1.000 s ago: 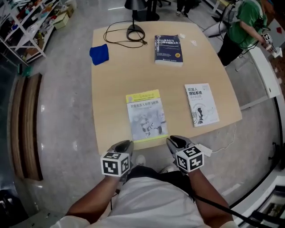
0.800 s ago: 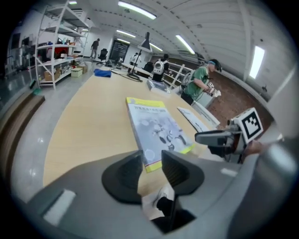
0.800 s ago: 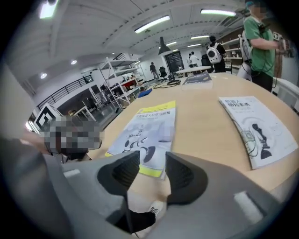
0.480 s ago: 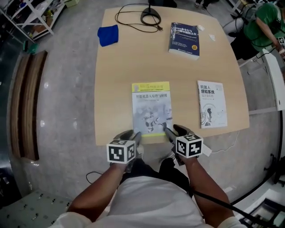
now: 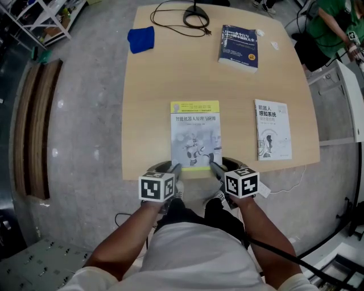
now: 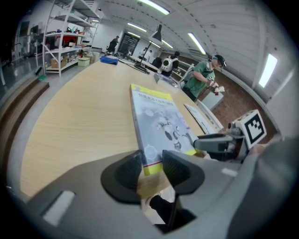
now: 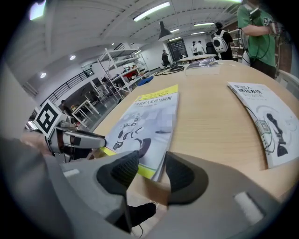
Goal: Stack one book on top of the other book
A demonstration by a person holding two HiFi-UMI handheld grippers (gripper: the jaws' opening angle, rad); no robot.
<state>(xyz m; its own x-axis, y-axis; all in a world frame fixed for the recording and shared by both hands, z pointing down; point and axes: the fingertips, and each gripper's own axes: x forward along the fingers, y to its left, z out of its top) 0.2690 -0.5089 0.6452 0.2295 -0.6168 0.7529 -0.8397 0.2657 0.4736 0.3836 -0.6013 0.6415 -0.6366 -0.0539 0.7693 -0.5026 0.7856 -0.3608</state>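
Centrally, in the lower middle of the head view, a yellow and grey book (image 5: 195, 134) lies flat and face up on a pale wooden desk (image 5: 148, 113), its near edge at the desk's bottom edge.

The left hand-held gripper (image 5: 172, 169) sits at the book's lower left corner and the right hand-held gripper (image 5: 215, 167) at its lower right corner. In each gripper's own view the jaws stand apart, having just been opening, with a corner of the book poking between them. The pads do not appear to press on it, so neither has a grip yet.

This looks like the reach-and-grasp step, with no stacking done so far. The next move probably calls for both pairs of jaws to close on the near corners and lift the book evenly so it does not sag or slip out.

A white book (image 5: 272, 129) lies flat to the right, well apart, and seems the nearest place to set the first one down. A dark blue book (image 5: 238, 47) lies toward the upper right.

Further off, a blue cloth (image 5: 140, 39) sits at the upper left of the desk, beside a lamp base (image 5: 195, 15) with a looping cable (image 5: 165, 17) at the top edge. A person in green (image 5: 330, 23) stands past the upper right corner. Nothing lies between the two nearer books.
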